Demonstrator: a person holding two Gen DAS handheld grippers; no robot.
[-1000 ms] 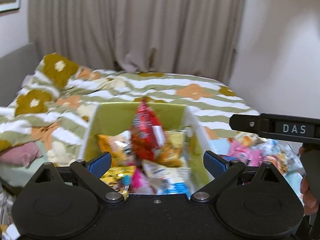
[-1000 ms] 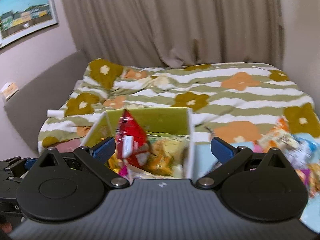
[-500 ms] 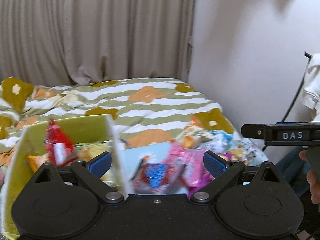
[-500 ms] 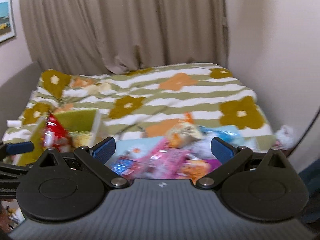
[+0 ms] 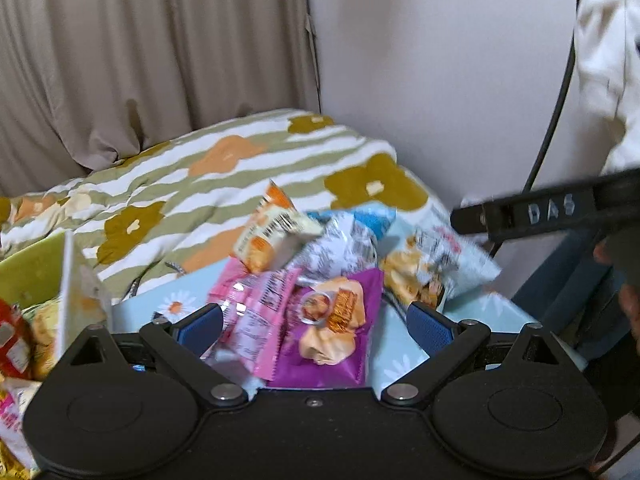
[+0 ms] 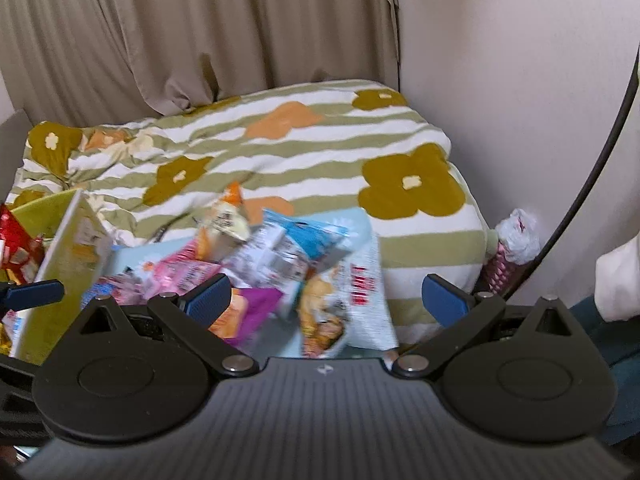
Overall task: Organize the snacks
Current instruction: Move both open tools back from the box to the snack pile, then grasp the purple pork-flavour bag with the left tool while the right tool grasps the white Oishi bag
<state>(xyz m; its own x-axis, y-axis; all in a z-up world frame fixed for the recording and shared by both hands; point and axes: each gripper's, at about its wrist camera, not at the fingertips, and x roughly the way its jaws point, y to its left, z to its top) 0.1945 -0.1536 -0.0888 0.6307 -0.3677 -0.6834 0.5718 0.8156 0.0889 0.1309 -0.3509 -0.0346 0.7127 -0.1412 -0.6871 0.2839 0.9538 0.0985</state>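
Several crinkly snack packets lie heaped on a pale blue daisy-print cloth, just right of a lime-green open box holding more packets. Both the left gripper and right gripper hover over the heap, fingers spread wide, holding nothing.

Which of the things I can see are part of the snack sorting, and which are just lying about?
Job:
snack pile, including purple packet, pink packet and white chip bag
green box, part filled
left gripper, open
right gripper, open

Lying about:
floral duvet
curtain
black cable
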